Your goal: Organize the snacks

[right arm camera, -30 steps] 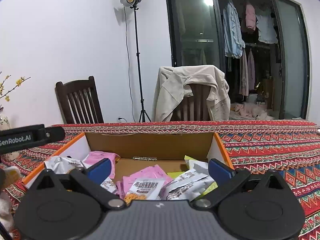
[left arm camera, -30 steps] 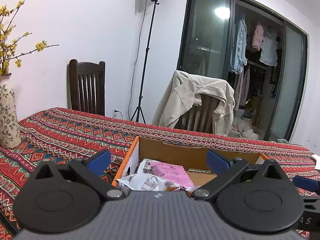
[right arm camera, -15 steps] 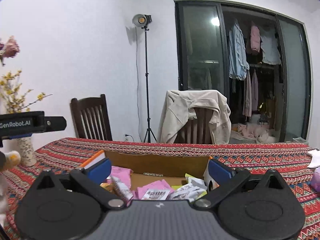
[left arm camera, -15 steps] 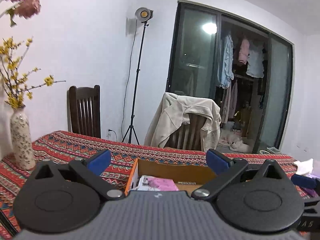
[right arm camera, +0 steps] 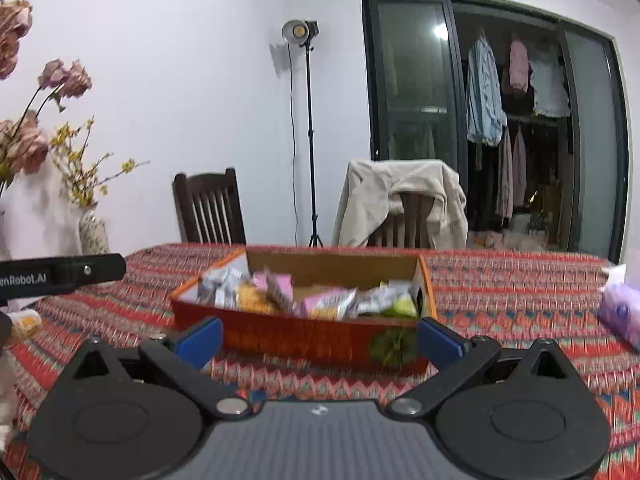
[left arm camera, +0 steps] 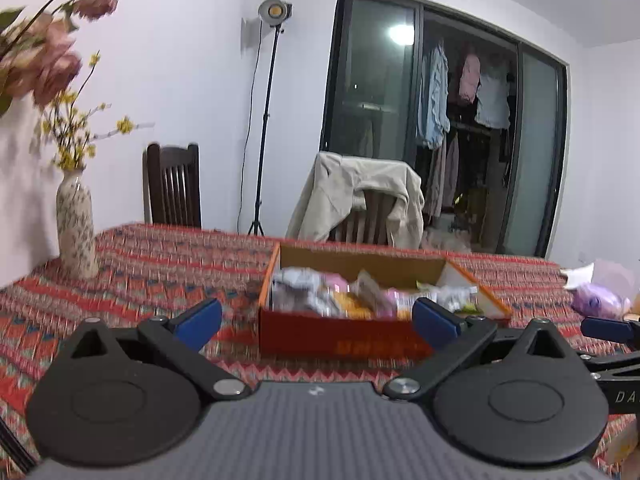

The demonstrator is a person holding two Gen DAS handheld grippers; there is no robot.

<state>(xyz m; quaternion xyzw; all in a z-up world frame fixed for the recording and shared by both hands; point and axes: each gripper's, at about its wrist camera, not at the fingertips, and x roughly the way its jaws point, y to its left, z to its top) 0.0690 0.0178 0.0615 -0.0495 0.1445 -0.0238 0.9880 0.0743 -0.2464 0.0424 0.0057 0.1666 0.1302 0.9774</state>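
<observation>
Both grippers — left gripper (left arm camera: 318,318) and right gripper (right arm camera: 318,338) — are spread wide, holding and touching nothing. Ahead of their blue fingertips sits the orange cardboard box (right arm camera: 304,340) of snack packets (right arm camera: 328,300) on the patterned tablecloth (right arm camera: 520,304).

A patterned cloth (left arm camera: 160,272) is covering the bench. A vase (left arm camera: 76,226) of flowers is standing at its left edge. Behind it, a dark chair (right arm camera: 210,208) is facing the bench, a beige jacket (right arm camera: 400,200) is hanging over another chair, and a lamp (right arm camera: 300,32) is glowing on a stand.
</observation>
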